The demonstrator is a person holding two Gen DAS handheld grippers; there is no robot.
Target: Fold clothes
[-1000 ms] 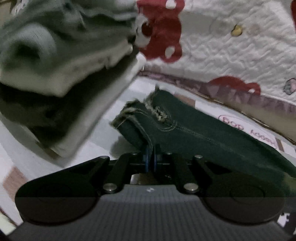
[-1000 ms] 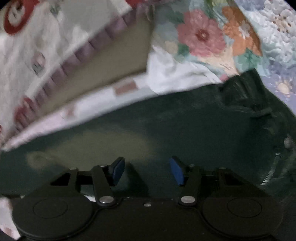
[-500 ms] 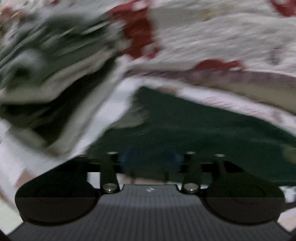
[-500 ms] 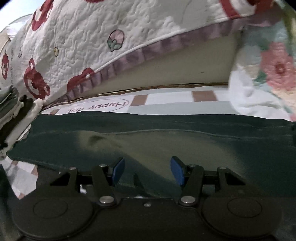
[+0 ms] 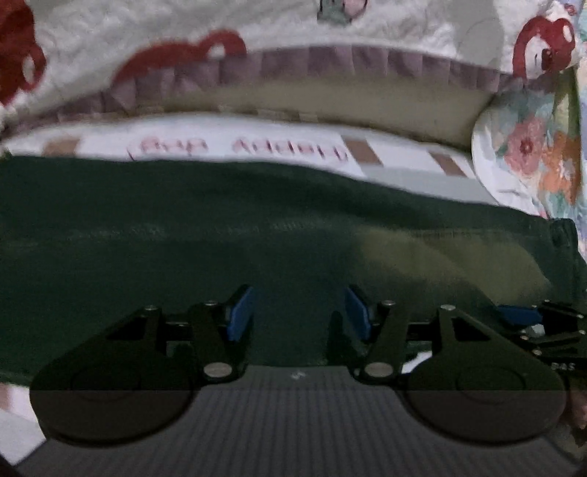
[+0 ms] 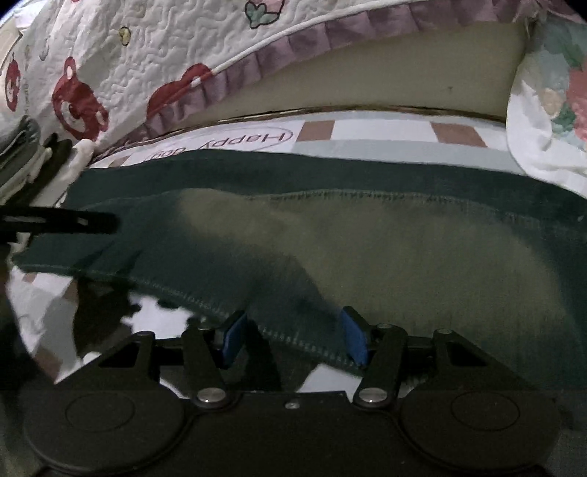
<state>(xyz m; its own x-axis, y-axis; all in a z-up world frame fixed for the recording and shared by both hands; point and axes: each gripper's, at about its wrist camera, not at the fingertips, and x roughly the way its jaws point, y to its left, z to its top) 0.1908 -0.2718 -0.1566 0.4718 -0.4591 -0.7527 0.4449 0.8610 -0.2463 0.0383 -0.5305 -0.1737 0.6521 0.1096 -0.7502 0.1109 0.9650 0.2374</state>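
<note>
Left view: the dark green jeans lie long and flat across the bed, just in front of the quilt. The left tongs hang over the middle of them, spread wide with nothing between, maybe so both hands can reach one long side together. A second ago these tongs were pressed tight by the frayed hem, next to a pile of folded clothes; now that pile is out of sight.

Right view: the right tongs are spread too, low at the near seam of the jeans, with the edge between the blue pads but not pinched. A second ago they looked at the waist end; now they face the quilt. The pile sits far left.
</note>
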